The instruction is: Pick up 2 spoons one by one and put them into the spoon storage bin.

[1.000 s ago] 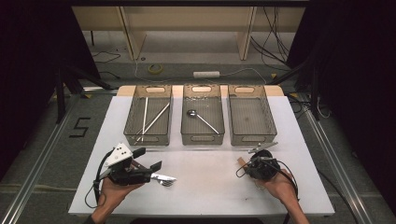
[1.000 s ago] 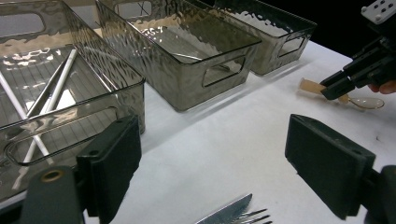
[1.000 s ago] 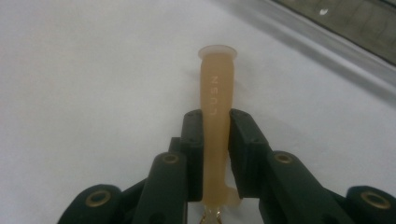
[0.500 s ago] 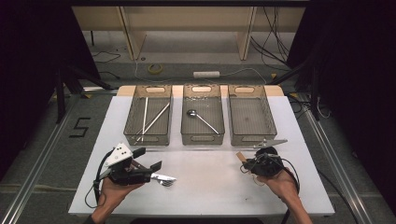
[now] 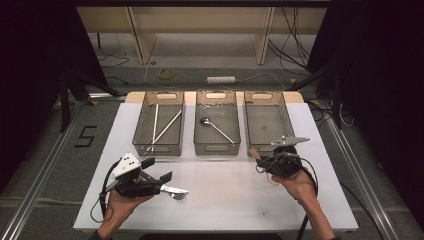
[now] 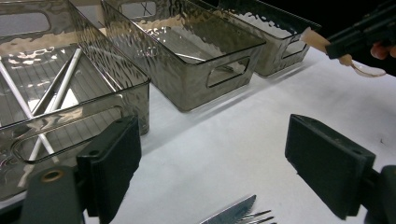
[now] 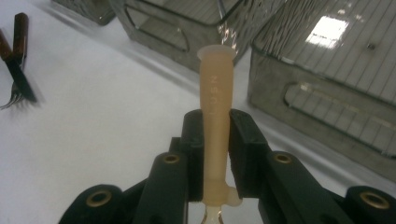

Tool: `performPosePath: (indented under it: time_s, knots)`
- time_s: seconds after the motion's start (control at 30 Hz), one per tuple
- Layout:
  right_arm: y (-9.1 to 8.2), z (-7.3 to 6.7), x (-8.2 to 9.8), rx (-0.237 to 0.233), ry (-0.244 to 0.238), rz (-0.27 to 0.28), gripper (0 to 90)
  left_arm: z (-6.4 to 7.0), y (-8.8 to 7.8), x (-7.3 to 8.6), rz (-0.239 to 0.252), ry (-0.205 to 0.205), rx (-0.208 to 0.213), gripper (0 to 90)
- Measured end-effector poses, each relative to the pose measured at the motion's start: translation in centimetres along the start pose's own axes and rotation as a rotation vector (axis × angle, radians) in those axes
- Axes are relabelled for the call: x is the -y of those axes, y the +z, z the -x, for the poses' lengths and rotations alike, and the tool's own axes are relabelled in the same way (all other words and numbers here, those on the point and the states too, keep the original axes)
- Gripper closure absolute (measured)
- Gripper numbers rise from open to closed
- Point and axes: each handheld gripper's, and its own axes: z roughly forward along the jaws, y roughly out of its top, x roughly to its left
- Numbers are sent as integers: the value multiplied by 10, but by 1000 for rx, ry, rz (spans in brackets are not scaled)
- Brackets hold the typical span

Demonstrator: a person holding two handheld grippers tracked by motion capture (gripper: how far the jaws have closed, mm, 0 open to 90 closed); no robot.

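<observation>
High view: we look forward and down from above the person's side, taking in the whole white table point(image 5: 220, 200) and three trays point(image 5: 216, 127).

Left gripper view: we sit low, close to the tabletop, facing the trays' near walls point(image 6: 187, 88) at an angle.

Right gripper view: we sit close above the table, facing two tray fronts point(image 7: 327, 116).

Shared: trays and tabletop in all three.
</observation>
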Motion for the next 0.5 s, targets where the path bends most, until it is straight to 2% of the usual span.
performPosePath:
  time_s: [0.2, 0.5]
  knots:
    - [7, 1, -21, 0, -10, 23, 775, 0, 0, 0, 1, 1, 0, 179]
    - [19, -7, -56, 8, -45, 62, 774, 0, -1, 0, 2, 3, 2, 179]
